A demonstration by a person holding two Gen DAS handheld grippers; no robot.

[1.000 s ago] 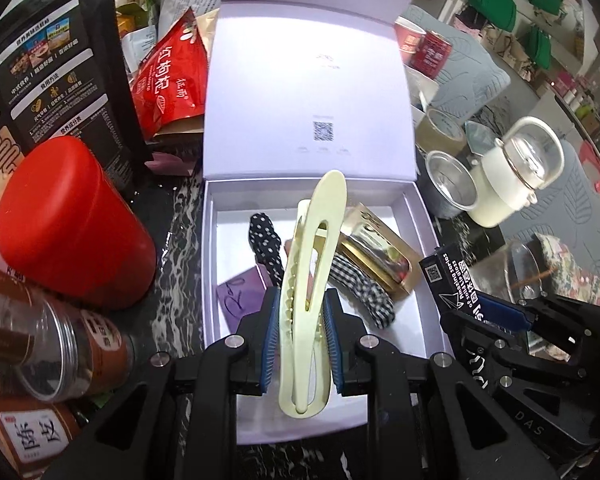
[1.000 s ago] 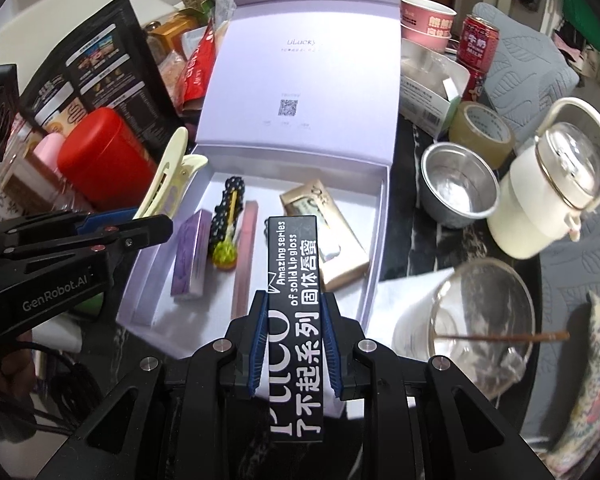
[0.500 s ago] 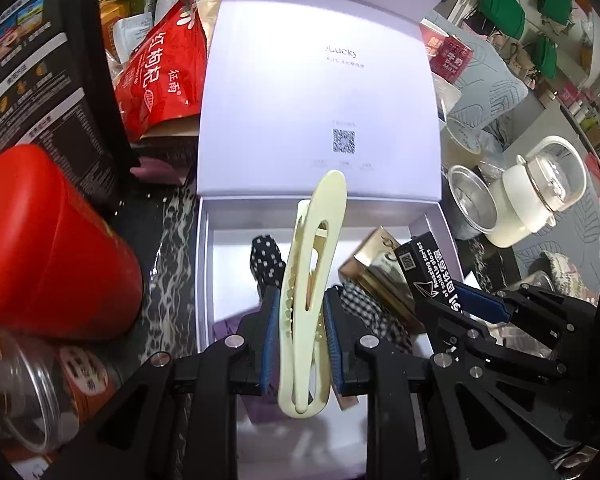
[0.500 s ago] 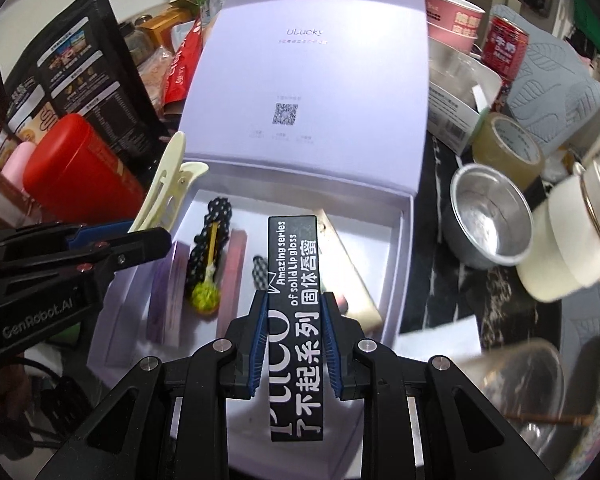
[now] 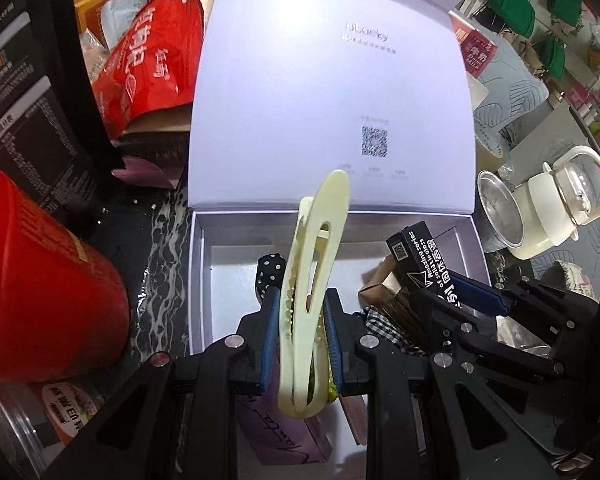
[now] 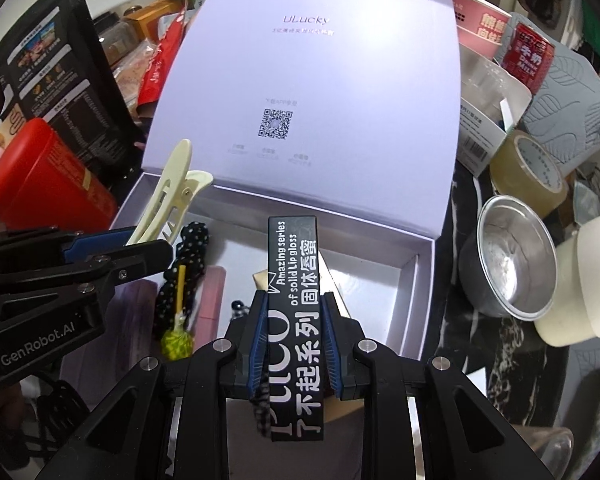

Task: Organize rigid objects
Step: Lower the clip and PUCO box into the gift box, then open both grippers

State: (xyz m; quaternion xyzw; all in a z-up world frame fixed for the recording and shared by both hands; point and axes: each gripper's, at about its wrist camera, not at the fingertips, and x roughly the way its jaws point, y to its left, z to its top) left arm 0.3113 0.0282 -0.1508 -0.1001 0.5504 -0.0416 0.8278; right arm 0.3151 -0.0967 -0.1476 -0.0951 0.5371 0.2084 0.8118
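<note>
The left gripper (image 5: 302, 334) is clamped on a cream hair clip (image 5: 312, 280), which stands upright between its blue pads over the near left part of the open lilac box (image 5: 198, 280). The right gripper (image 6: 294, 344) is closed on a black lip gloss carton (image 6: 296, 312) (white lettering runs down its face), held above the middle of the same box. Inside the box lie a polka-dot hair tie (image 6: 188, 264), a gold packet (image 5: 384, 292) and a purple packet (image 5: 276, 432). A red canister (image 5: 40, 284) stands just left of the box; a metal cup (image 6: 512, 256) sits to the right.
</note>
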